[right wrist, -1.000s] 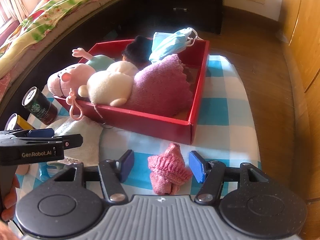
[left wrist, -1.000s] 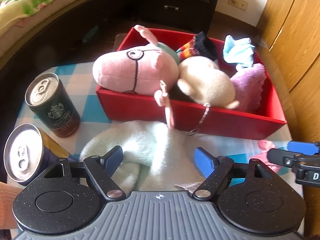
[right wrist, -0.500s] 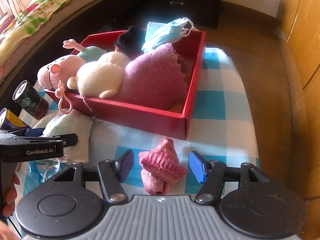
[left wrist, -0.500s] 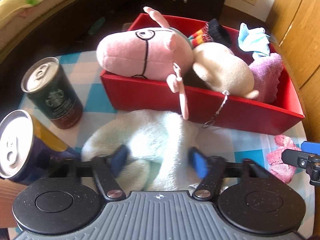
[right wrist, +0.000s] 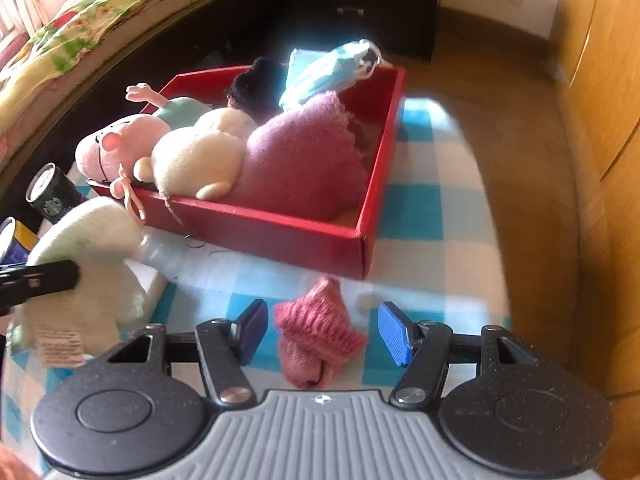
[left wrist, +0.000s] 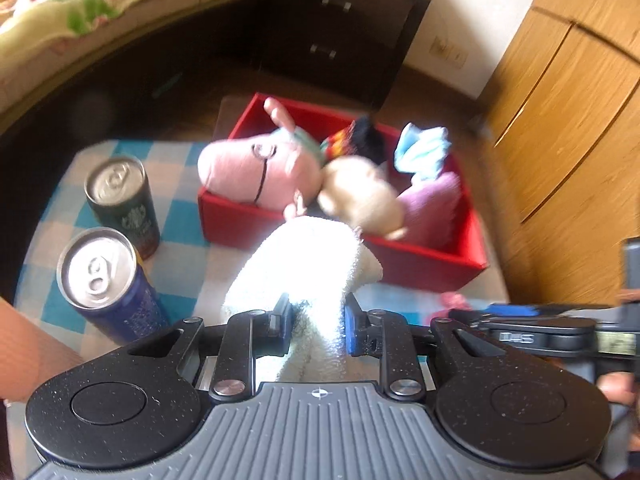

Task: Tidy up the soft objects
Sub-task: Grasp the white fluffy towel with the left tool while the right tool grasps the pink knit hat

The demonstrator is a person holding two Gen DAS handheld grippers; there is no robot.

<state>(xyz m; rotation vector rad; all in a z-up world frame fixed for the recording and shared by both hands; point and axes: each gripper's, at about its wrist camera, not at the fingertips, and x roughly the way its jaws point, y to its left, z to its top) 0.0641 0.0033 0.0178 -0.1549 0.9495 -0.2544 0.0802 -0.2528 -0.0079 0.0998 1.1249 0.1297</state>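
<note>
My left hand-held gripper (left wrist: 316, 330) just closed, jaws pinching white towel (left wrist: 308, 264), lifted off counter (right wrist: 432, 216). Carry high over red box (right wrist: 280, 236) rim, drop in free corner. Right hand-held gripper (right wrist: 322, 332) half-open around pink knit (right wrist: 316, 336), not gripping.
</note>
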